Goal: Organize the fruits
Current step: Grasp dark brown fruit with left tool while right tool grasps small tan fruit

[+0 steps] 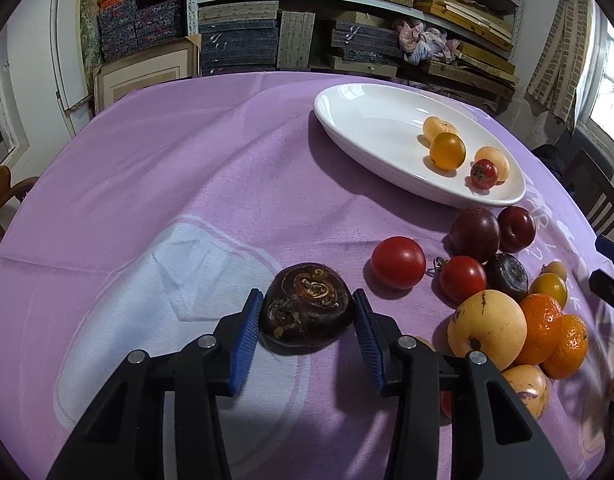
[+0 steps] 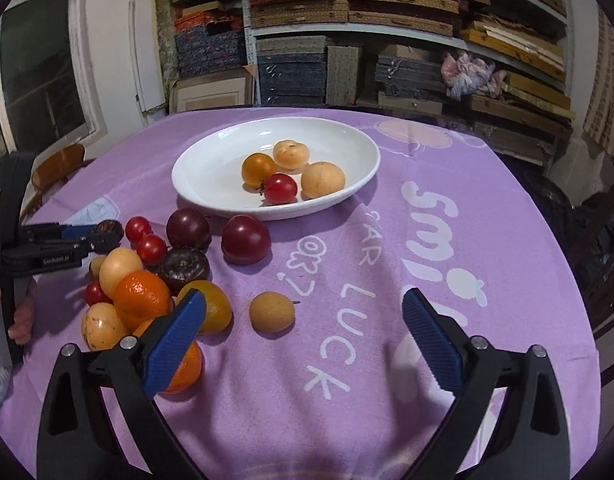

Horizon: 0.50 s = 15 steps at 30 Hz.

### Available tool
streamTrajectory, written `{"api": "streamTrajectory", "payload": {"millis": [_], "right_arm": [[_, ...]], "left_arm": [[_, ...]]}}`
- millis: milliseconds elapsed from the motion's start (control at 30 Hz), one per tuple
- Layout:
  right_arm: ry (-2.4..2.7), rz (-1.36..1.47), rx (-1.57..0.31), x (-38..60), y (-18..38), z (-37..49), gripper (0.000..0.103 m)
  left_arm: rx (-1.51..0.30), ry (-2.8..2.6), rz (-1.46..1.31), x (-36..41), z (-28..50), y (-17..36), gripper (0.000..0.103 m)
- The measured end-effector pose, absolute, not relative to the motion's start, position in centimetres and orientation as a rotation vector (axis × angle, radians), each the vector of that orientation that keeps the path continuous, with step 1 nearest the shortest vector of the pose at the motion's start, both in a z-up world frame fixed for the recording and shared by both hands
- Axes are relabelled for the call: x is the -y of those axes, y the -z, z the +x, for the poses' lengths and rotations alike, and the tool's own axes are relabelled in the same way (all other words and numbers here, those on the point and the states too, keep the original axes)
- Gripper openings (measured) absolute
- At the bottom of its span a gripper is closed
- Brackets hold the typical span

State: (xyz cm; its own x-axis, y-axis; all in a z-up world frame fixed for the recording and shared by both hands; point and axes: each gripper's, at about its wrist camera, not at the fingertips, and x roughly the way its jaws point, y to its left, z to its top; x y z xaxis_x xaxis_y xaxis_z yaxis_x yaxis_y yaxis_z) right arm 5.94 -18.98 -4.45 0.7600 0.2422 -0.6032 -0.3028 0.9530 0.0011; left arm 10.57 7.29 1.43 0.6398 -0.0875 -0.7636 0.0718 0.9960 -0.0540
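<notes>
Blue pads of the left claw (image 1: 307,316) clamp a dark water chestnut (image 1: 307,312) on the desk (image 1: 167,184). Its underside is hidden. Right claw (image 2: 303,320) gapes empty near a tan fruit (image 2: 271,312), its left finger covering part of an orange (image 2: 185,372).
</notes>
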Motion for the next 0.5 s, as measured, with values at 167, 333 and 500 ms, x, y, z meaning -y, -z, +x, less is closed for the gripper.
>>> {"api": "streamTrajectory", "payload": {"millis": [167, 333, 500], "right_arm": [[-0.326, -0.182, -0.707, 17.5, 6.1, 6.6, 0.061], [-0.346, -0.176, -0.725, 17.4, 6.5, 6.9, 0.049], [-0.363, -0.157, -0.754, 17.4, 6.7, 7.8, 0.041]], "left_arm": [[-0.872, 0.077, -0.039, -7.9, 10.5, -1.5, 0.046], [-0.874, 0.081, -0.031, -8.0, 10.4, -1.4, 0.046], [-0.873, 0.080, -0.029, -8.0, 10.4, -1.4, 0.046]]}}
